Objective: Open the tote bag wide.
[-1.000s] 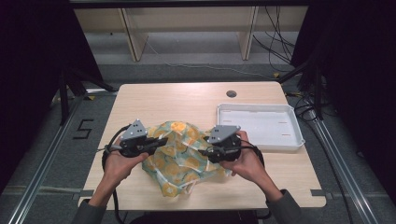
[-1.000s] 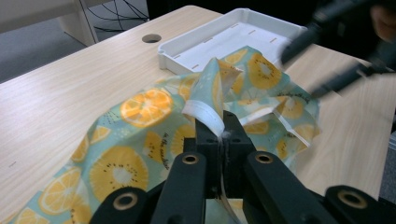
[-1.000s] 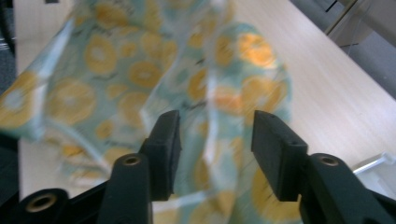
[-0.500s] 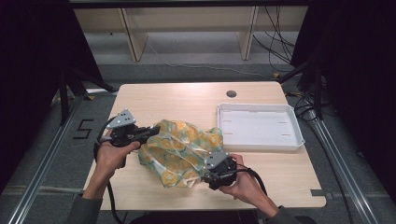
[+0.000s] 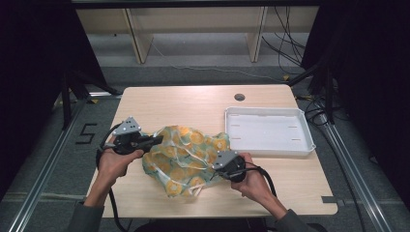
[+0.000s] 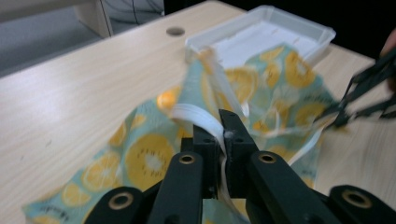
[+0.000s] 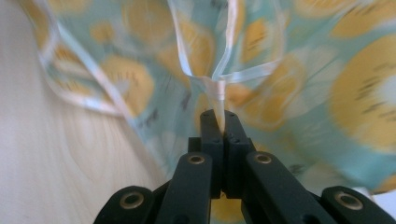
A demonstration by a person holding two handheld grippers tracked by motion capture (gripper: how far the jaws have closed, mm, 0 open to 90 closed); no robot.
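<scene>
Cloth (image 5: 186,157) apparently pinched between both claws

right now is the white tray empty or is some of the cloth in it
Empty. In the high view the white tray shows a bare floor, and the cloth lies crumpled on the table beside it.

Left gripper (image 5: 155,140) held at table's left, jaws clamped on cloth (image 5: 186,159) trim, right gripper (image 5: 216,159) lower and nearer the person, jaws pinched on cloth edge, both forearms entering from below.
</scene>
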